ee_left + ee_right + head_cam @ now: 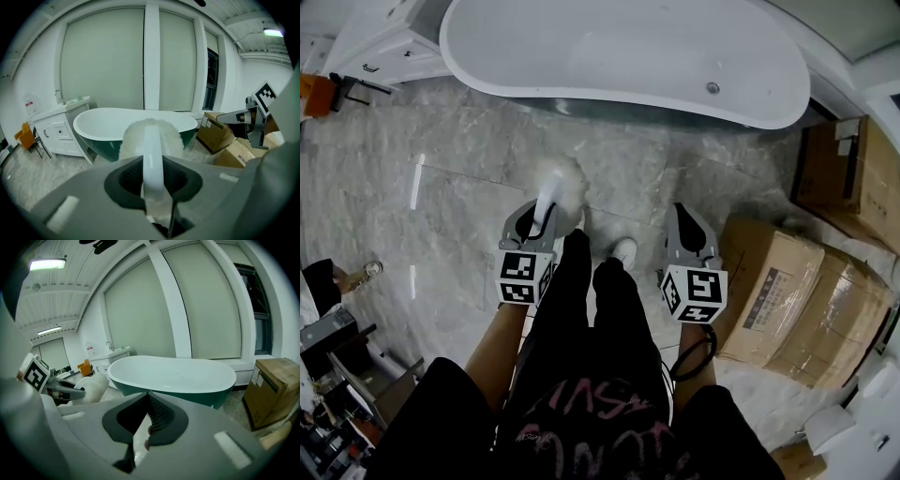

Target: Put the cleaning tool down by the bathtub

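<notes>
The left claw (538, 228) is clamped on the white handle of the cleaning tool (560, 184). In the left gripper view the handle runs straight up the middle between the two jaws, which press on it from either side, and the left claw (153, 182) holds it near the end closest to the person. The cleaning tool (151, 135) projects forward out of the claw, with its fluffy white head at the far end, beyond the jaw tips.

Its long axis lies along the claw's own line. The head points away from the person, toward the side of the bathtub (628, 58). From above, the fluffy head shows over the grey marble floor (441, 187), short of the bathtub's rim, just ahead of the person's white shoes.

The right claw (690, 234) is held level with the left and well apart from the tool. In its own view the right claw (146, 422) has its jaws drawn together with nothing between them, and it faces the bathtub (178, 373). Cardboard boxes (787, 291) stand to the person's right.
</notes>
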`<state>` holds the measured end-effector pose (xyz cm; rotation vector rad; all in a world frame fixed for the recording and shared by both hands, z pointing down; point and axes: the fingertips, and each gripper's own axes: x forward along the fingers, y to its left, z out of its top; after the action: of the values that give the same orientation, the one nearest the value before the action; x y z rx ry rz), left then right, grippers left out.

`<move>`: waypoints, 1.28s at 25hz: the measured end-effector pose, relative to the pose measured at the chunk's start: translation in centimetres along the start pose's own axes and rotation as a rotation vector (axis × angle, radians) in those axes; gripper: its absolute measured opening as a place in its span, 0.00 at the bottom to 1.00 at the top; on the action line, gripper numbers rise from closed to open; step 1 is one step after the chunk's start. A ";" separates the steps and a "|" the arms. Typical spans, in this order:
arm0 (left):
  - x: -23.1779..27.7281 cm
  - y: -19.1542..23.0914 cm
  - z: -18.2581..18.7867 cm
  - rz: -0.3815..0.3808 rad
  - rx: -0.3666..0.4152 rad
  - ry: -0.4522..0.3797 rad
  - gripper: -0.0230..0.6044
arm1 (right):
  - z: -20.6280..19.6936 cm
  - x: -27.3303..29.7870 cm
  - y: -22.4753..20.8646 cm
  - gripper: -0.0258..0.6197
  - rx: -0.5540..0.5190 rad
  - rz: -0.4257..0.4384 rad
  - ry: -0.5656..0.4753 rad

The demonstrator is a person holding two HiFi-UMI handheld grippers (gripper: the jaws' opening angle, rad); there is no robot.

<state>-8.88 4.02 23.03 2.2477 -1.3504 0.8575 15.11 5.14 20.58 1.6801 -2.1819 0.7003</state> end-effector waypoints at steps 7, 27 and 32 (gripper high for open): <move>2.9 1.1 -2.2 -0.008 -0.009 0.021 0.17 | -1.8 2.3 -0.6 0.08 0.022 -0.019 0.014; 14.1 6.2 -9.8 -0.026 0.009 0.100 0.17 | -9.7 11.5 -3.0 0.08 0.067 -0.094 0.068; 16.2 6.9 -12.1 -0.035 -0.009 0.128 0.17 | -11.5 13.9 -3.5 0.08 0.074 -0.102 0.082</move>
<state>-13.01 -2.51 42.92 2.1636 -1.2510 0.9632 14.02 -0.61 38.00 1.7526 -2.0227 0.8159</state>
